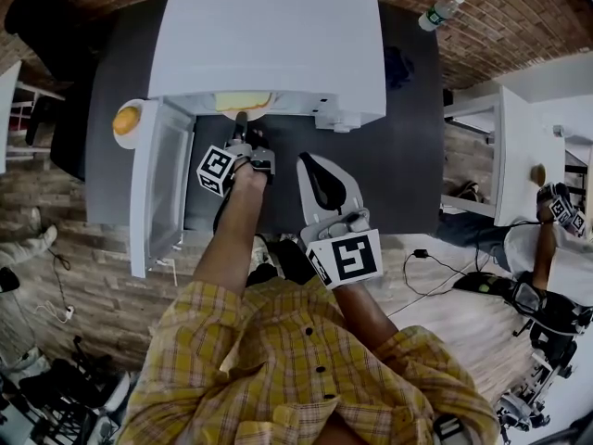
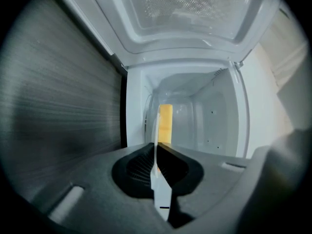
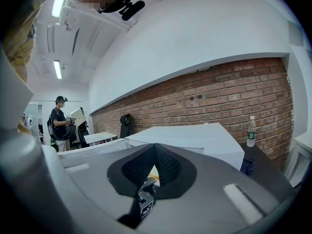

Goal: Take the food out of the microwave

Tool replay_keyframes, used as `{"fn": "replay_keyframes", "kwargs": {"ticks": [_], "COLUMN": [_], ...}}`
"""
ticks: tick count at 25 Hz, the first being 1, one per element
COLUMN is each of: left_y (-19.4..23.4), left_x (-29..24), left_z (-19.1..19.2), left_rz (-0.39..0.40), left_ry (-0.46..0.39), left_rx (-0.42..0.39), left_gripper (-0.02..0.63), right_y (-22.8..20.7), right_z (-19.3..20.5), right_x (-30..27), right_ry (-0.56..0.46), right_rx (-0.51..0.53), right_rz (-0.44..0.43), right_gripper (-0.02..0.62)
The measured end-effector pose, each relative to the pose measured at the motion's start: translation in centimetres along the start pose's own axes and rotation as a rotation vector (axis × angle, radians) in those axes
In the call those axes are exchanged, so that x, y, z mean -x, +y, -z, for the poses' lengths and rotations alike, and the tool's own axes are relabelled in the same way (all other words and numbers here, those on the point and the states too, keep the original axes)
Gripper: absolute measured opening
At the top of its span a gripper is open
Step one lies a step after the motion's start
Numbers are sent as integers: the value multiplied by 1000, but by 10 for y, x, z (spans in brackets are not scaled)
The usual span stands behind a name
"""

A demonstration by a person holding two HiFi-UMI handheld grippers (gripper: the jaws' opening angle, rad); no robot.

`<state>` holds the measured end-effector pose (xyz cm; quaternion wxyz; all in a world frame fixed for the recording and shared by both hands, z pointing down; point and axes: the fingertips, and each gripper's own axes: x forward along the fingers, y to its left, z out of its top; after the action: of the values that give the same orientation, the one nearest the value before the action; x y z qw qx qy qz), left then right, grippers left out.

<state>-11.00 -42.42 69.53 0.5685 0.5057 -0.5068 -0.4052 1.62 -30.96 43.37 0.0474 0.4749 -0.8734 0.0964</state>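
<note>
Not yet out: yellow food (image 1: 243, 101), lying on a white plate (image 2: 160, 189) just inside the mouth of the white microwave (image 1: 269, 44), toward the door's side of the cavity. Gripped at the plate's near rim by the left gripper (image 1: 241, 123), jaws almost together with only the thin white edge pinched between the pads. Judged to be the end of the grasp and the start of the withdrawal. Next, by the look of it: draw the plate straight back through the opening, keep it level, go slowly; with a pinch on one edge only, expect the far side to sag and the food to slide. Worth bringing the right gripper (image 1: 306, 160) in as a support; at present parked short of the opening and to the right, raised enough to look over the microwave's top, jaws closed tip to tip on nothing. Swung wide open on the left, the door (image 1: 157, 184): clear of the exit path but close along the left forearm (image 1: 236, 230), so little room to veer that way. Past the hinge, on the dark table (image 1: 408, 156), a round orange thing (image 1: 125, 120) on a small white dish (image 1: 135, 104); at the far right corner, a plastic water bottle (image 1: 440, 12) by the brick wall (image 1: 500, 17).
</note>
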Motion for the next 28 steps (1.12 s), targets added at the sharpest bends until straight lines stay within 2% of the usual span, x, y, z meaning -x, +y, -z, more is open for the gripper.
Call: {"fn": "replay_keyframes", "kwargs": {"ticks": [11,15,28], "left_y": [-22,-29,-54], "left_x": [18,26,72], "left_z": [2,3,8], "left_rz": [17,16,16], "left_ry": [10,-1,52], "left_rx": [39,88,58], "left_gripper": [11,11,11], "right_y": [7,10,24], "right_z": [-6,-8,-16], "right_x": [1,4,22], "right_ry": [-11,-18,-52], "right_rx": [16,18,29], "right_rz": [2,7,22], "right_gripper": [3,3,3]}}
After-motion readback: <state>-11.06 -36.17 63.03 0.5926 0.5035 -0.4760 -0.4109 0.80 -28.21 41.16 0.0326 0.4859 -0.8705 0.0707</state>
